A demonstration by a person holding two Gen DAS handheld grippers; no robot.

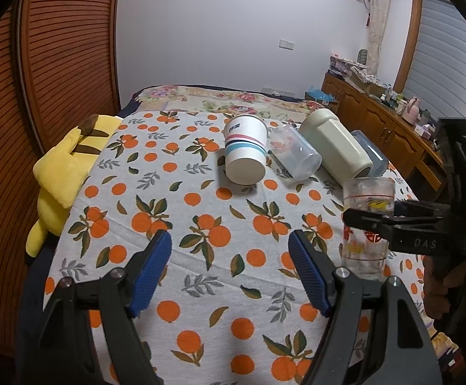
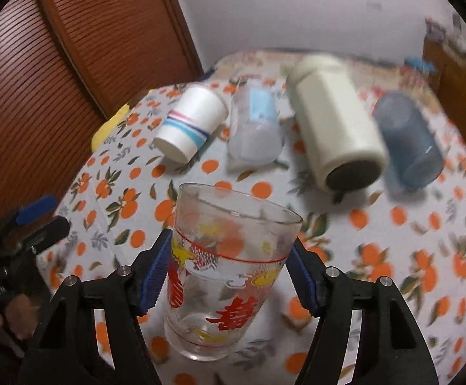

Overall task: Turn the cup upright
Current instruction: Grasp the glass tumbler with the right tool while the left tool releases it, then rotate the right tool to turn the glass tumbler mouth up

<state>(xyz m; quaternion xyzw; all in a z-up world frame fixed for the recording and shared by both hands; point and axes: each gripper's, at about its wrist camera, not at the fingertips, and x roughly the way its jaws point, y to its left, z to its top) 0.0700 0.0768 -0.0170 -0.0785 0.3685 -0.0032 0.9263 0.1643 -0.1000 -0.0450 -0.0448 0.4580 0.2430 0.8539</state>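
Note:
A clear glass cup with red and yellow print stands upright on the orange-patterned cloth, slightly tilted in the blurred right wrist view. My right gripper is shut on its sides, blue pads touching the glass. In the left wrist view the glass is at the right with the right gripper around it. My left gripper is open and empty above the cloth, left of the glass.
Several cups lie on their sides at the back: a striped paper cup, a clear plastic cup, a cream cup and a blue cup. A yellow plush toy lies at the left edge. A wooden cabinet stands at right.

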